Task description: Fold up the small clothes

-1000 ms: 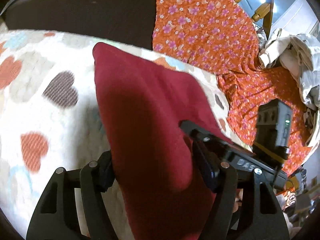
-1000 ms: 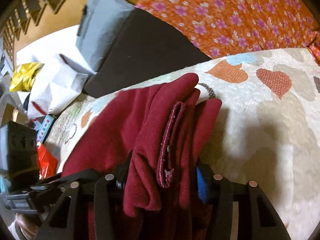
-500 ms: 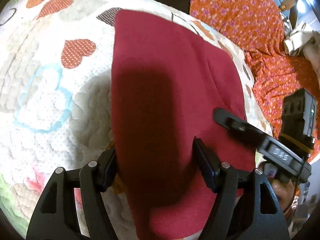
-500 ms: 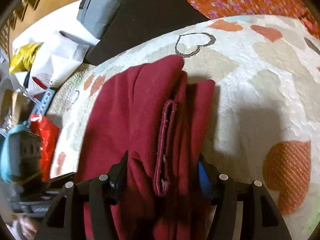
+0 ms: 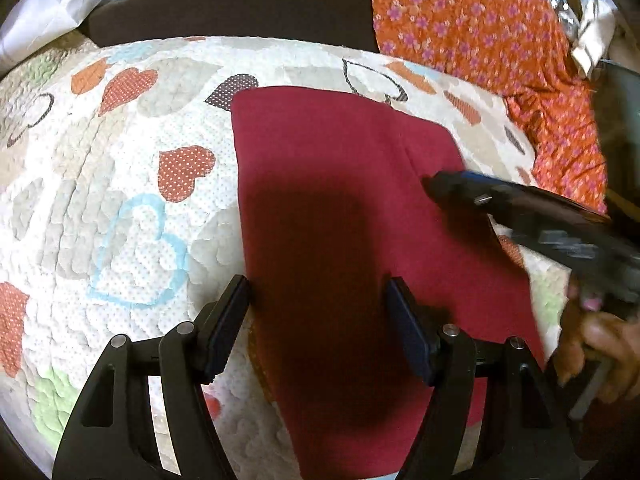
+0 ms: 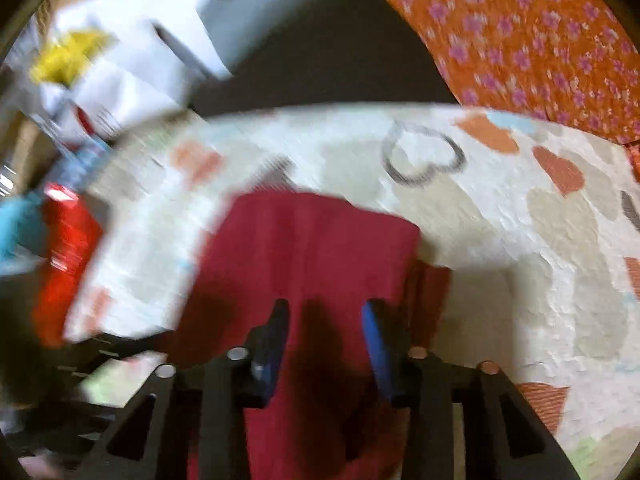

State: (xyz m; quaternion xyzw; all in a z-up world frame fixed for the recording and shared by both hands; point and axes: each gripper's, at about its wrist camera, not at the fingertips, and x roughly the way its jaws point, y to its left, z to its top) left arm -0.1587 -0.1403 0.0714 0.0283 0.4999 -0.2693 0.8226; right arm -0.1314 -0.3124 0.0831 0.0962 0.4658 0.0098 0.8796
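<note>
Maroon garment (image 5: 340, 208) flat under both | left hand-held gripper (image 5: 320, 320) open | right hand-held gripper (image 6: 326, 344) closing

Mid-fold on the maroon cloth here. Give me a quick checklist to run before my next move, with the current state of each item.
1. Cloth lies flat on the quilt: ok, smooth top, square far edge.
2. Left tool clear of fabric: cannot tell; jaws wide, astride the cloth, contact unclear.
3. Right tool free: cannot tell; jaws closing, cloth below them, view blurred.
4. Stray layers: not ok, a strip shows past the right edge in the right wrist view.
5. Quilt space beside the cloth: ok, bare on the left.
6. Orange fabric apart from the cloth: ok.
</note>
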